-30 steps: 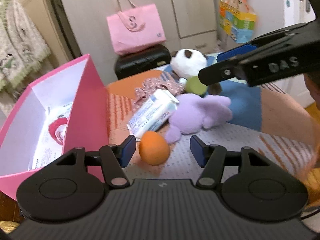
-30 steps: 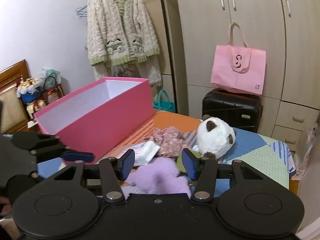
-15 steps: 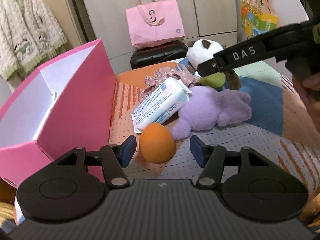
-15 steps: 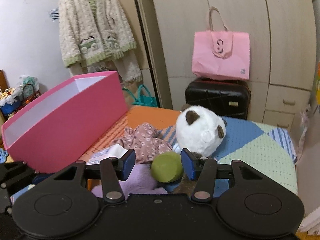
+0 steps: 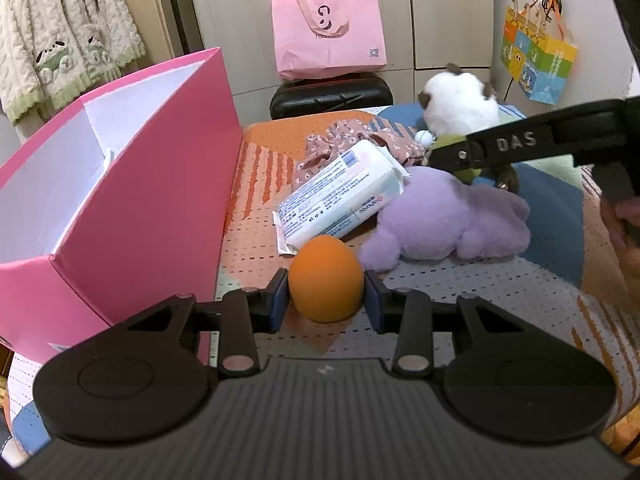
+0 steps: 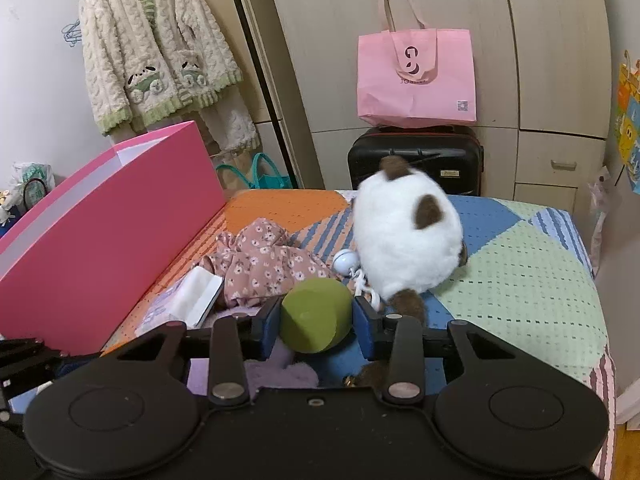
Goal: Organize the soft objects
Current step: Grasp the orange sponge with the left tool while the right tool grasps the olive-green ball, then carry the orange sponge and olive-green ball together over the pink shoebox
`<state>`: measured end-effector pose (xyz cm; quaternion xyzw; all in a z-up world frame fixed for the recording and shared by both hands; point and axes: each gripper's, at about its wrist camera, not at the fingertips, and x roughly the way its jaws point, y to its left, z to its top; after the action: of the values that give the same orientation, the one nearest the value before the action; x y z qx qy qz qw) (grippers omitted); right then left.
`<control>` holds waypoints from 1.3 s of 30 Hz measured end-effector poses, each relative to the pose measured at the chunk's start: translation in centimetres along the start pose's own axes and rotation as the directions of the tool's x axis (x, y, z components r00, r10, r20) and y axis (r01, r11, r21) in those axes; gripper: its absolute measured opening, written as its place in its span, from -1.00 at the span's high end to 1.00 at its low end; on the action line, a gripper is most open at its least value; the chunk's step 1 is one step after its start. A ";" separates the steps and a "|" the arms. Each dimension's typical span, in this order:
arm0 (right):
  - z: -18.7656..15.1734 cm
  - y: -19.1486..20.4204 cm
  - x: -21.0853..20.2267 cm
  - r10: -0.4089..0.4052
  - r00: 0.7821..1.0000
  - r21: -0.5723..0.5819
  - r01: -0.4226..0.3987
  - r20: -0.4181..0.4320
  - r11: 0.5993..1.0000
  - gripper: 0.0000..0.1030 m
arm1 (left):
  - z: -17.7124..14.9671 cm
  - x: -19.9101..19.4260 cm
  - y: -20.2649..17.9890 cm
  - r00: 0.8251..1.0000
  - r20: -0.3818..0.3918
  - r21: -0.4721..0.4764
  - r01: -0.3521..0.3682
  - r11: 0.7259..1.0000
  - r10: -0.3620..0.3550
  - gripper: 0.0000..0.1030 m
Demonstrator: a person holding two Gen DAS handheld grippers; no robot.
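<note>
Jaws just closed on both: my left gripper [image 5: 326,296] clamps the orange ball [image 5: 326,279], right gripper [image 6: 316,322] clamps the green ball [image 6: 315,314]; next, the pink box [image 5: 152,184].

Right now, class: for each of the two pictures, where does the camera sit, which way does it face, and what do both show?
Left wrist: sits on the left gripper, facing the bed; its fingers close on an orange ball; the right gripper crosses in.
Right wrist: sits on the right gripper, facing the wardrobe; fingers pinch a green ball.
Shared: pink box, panda toy, pink bag.
</note>
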<state>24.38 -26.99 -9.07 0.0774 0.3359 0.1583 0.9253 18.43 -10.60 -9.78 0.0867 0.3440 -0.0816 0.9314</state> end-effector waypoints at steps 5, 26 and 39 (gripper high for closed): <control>-0.4 0.1 -0.1 -0.008 1.000 0.000 0.008 0.015 1.000 0.16 | -0.1 0.1 0.1 1.000 0.005 -0.013 0.001 1.000 -0.001 0.27; -2.9 1.2 -5.9 -0.105 0.990 0.000 0.105 0.099 0.994 0.17 | -0.7 -2.6 1.1 0.989 -0.005 -0.050 0.145 0.988 -0.146 0.28; -6.6 4.6 -10.2 -0.182 0.977 -0.078 0.191 0.110 0.978 0.17 | -1.9 -5.9 3.5 0.967 -0.019 -0.069 0.254 0.965 -0.256 0.28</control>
<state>11.66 -25.90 -6.84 0.0127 0.2864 0.0810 0.9546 13.55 -6.23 -6.95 0.0119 0.3680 -0.1880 0.9106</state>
